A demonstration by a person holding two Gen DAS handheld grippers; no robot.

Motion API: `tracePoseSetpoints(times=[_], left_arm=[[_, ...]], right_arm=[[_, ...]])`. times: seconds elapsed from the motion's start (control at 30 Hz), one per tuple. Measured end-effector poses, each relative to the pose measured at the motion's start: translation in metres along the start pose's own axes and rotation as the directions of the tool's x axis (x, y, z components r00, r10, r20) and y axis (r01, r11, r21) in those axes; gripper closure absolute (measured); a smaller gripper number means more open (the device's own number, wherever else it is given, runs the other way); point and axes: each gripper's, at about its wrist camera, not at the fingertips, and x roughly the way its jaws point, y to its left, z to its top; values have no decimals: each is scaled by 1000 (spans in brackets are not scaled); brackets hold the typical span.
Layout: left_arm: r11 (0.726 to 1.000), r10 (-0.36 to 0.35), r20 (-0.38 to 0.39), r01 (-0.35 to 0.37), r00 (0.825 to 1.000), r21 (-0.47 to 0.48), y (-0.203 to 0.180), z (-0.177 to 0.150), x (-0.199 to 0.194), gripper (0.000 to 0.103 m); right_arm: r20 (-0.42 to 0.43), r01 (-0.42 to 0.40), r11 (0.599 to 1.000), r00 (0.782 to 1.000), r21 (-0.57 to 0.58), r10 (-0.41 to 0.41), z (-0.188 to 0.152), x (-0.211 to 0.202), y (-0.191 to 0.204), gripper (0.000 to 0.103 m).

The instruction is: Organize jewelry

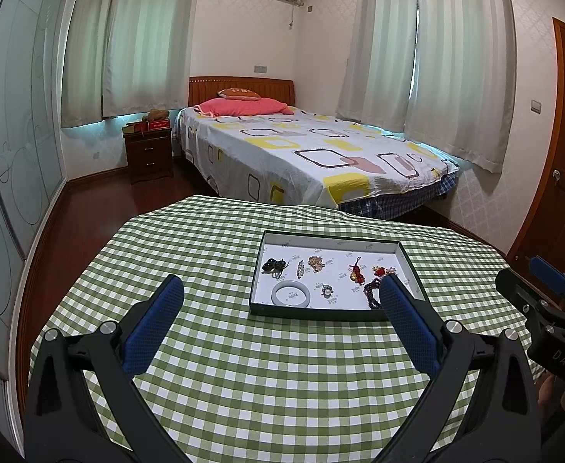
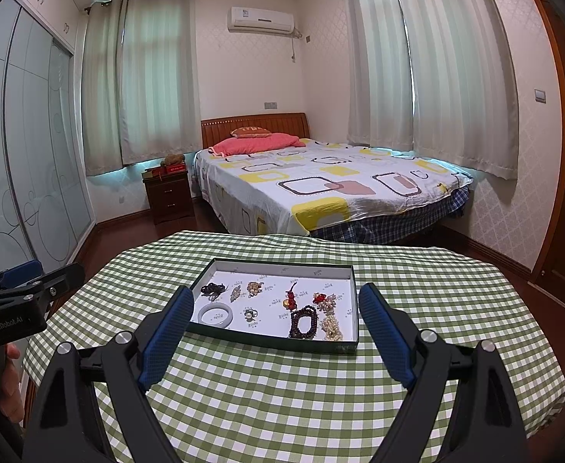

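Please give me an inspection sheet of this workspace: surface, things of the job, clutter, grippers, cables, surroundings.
Surface: table with green checked cloth.
Job's things: shallow tray holding a pale bangle, dark bead bracelet, pearl strand, red charm, small ring and brooches.
Clutter: nothing seen outside the tray.
Grippers: left gripper open, empty; right gripper open, empty; both short of the tray.
Cables: nothing seen on the table.
Surroundings: bed, nightstand, curtains, air conditioner.

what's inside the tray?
The tray holds a white bangle, dark bead bracelet, pearl strand, ring, brooches, and red charms. In the left view, a hand-held gripper finger covers the right corner.
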Motion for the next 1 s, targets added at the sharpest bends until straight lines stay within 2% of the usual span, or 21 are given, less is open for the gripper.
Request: tracePoseSetpoints(times=[1.0], left_arm=[[1000,29,7,-29,1000,8,1,-1,4,4]], right_arm=[[-10,-2,1000,1000,2,2,-4,3,0,18]])
